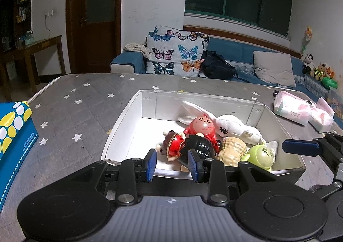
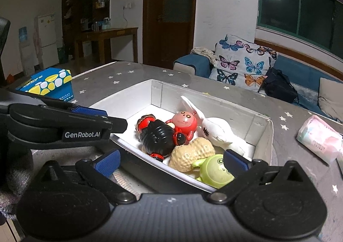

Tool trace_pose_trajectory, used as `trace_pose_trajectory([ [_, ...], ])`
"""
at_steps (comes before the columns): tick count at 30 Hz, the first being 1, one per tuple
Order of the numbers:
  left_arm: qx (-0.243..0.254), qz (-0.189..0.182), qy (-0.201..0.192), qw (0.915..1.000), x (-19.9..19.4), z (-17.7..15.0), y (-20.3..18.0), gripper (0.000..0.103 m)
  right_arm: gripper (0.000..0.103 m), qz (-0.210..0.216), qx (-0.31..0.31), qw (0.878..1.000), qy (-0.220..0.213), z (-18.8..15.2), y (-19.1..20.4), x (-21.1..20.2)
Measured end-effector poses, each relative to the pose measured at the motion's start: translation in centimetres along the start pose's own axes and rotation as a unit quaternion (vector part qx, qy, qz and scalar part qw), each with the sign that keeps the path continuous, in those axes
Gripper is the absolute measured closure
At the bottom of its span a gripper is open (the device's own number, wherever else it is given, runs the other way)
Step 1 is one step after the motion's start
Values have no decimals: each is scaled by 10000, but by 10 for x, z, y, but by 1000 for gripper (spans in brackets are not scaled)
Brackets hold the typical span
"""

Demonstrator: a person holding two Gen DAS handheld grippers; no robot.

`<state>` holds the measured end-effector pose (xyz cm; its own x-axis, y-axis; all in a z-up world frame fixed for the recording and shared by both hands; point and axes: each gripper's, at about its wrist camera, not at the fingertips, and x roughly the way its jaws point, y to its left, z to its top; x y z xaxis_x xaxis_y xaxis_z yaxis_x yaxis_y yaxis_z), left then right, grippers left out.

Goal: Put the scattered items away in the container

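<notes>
A white open box (image 1: 137,117) (image 2: 262,135) sits on the grey star-patterned table (image 1: 81,102). Inside lie a black-haired doll in red (image 1: 193,148) (image 2: 156,137), a red round figure (image 1: 203,126) (image 2: 184,123), a white plush rabbit (image 1: 231,128) (image 2: 216,132), a peanut toy (image 1: 233,152) (image 2: 190,154) and a green round toy (image 1: 260,155) (image 2: 214,170). My left gripper (image 1: 172,163) is open and empty at the box's near rim, beside the doll. My right gripper (image 2: 171,162) is open wide and empty over the box's near right corner; it shows in the left view (image 1: 300,147).
A blue tissue box with yellow and white dots (image 1: 12,135) (image 2: 49,83) stands at the table's left. Pink-and-white tissue packs (image 1: 300,110) (image 2: 319,137) lie at the right. A blue sofa with cushions (image 1: 246,60) lies beyond the far edge.
</notes>
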<state>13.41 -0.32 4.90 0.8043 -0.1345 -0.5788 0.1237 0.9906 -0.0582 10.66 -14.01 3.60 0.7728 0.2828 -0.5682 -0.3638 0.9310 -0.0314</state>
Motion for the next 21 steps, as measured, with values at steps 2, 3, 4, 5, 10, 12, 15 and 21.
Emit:
trace_pose_trajectory([
  [2,8,15,2,10000,0,-1,0,68,0,-3,11,10000,-23,0,0,-2],
  [3,11,20,9,10000,0,-1,-1,68,0,-6,15,10000,-31,-1,0,-3],
  [4,11,16,17,10000,0,-1,-1,68,0,-9,20,10000,-37,-1,0,-4],
  [5,11,11,23,10000,-1,-2,-2,68,0,-10,25,10000,-43,-1,0,-4],
  [10,32,-11,29,10000,-2,-4,-6,68,0,-4,101,9999,-66,-4,0,-8],
  [12,55,-23,21,10000,-3,-5,-8,68,0,0,122,9999,-71,-6,0,-9],
  [15,122,-46,23,9999,-4,-6,-11,68,0,-2,149,9999,-80,-7,0,-11],
  [21,225,-58,27,9997,-7,-8,-18,68,0,-21,215,9997,-99,-10,-1,-14],
])
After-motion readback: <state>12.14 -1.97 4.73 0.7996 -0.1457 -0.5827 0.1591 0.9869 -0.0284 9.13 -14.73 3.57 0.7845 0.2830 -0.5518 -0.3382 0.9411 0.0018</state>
